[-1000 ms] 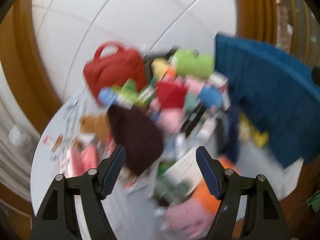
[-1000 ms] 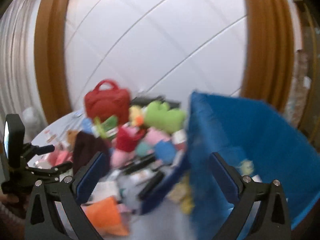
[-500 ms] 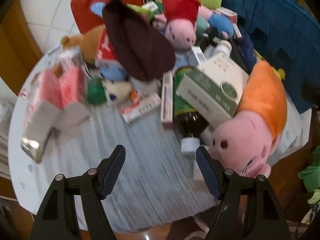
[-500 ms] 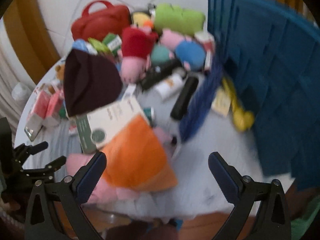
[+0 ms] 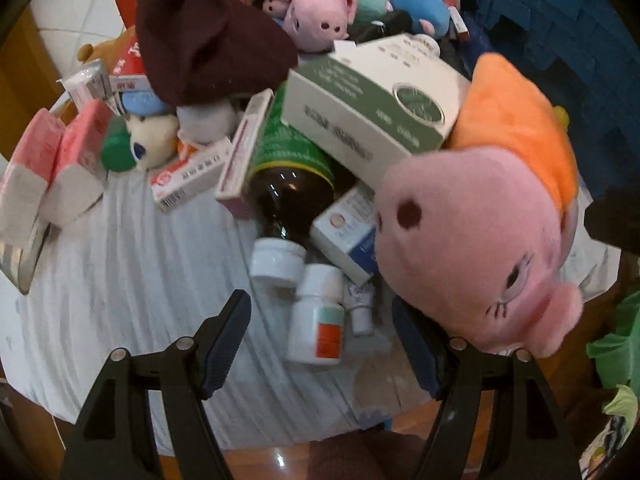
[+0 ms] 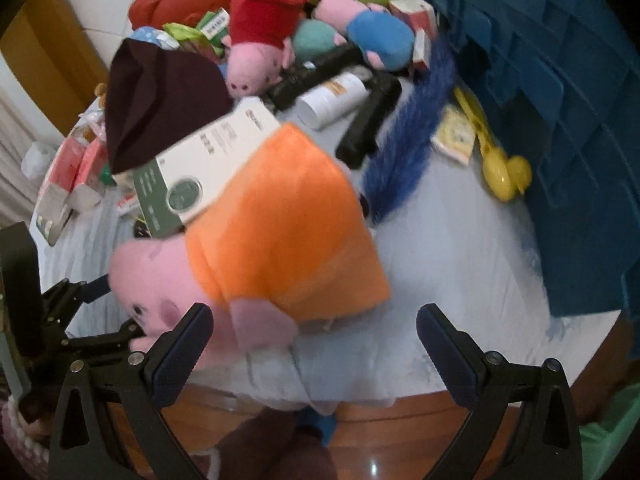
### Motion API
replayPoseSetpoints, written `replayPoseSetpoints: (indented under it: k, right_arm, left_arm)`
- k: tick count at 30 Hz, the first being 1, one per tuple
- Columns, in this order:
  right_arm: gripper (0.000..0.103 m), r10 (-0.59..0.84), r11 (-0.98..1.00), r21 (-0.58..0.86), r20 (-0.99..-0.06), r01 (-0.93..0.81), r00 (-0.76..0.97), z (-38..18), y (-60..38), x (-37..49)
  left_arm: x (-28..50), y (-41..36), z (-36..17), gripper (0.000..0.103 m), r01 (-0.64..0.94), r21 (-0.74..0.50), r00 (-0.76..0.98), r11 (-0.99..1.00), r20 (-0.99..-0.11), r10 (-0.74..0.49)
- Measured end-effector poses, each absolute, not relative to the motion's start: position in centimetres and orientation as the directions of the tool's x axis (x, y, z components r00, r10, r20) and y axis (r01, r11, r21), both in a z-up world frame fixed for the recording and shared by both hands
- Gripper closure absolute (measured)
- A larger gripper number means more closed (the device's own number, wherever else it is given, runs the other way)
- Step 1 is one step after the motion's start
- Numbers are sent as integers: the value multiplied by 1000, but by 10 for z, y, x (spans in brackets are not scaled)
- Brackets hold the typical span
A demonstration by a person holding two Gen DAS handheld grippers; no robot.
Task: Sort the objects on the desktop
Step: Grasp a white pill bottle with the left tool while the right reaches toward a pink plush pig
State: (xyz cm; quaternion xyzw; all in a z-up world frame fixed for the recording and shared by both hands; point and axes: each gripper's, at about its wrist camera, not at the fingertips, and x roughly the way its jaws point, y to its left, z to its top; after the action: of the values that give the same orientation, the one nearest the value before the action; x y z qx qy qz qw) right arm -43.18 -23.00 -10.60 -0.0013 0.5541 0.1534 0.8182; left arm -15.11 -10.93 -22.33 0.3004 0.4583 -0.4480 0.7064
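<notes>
The white pill bottle (image 5: 318,320) lies lengthwise between the left gripper (image 5: 320,340)'s wide, empty fingers, while the right gripper (image 6: 314,344), equally wide and empty, hovers beside the pig plush (image 6: 256,240).

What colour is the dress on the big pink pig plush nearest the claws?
Orange dress; clearest in the right wrist view.

Both grippers (image 5: 320,344) (image 6: 316,344) have dropped close over the cluttered table (image 5: 132,280).
</notes>
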Motion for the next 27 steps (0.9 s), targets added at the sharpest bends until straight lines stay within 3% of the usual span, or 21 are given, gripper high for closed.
replayPoseSetpoints:
  k: [2,4,6,7,16,21,27]
  right_arm:
    - [0,254,954,177,-906,-242,338,-109,-235,-432]
    - [0,267,953,194,-901,-233,341,-108,-238,-433]
    - [0,282,950,212,-896,-228,343,-105,-238,-434]
    - [0,282,950,212,-895,-228,346,-104,-237,-435]
    - [0,320,945,277,-894,-175,315,-100,-211,-431]
    - [0,294,956,274,-915,-107,277,-112,-187,-414]
    - [0,252,966,258,-936,-7,244,-129,-178,-393]
  left_arm:
    - [-152,-105,-226,32,909,15,178,416,-917,-358]
    - [-148,-102,-230,64,910,-12,150,414,-922,-356]
    - [-142,-100,-233,68,908,-63,104,414,-923,-371]
    - [-140,-99,-232,76,910,-51,116,411,-921,-371]
    - [-96,-73,-201,76,894,3,208,448,-889,-408]
    - [-79,-69,-222,76,892,-66,128,447,-912,-389]
    - [-74,-73,-229,76,915,-44,107,402,-932,-345]
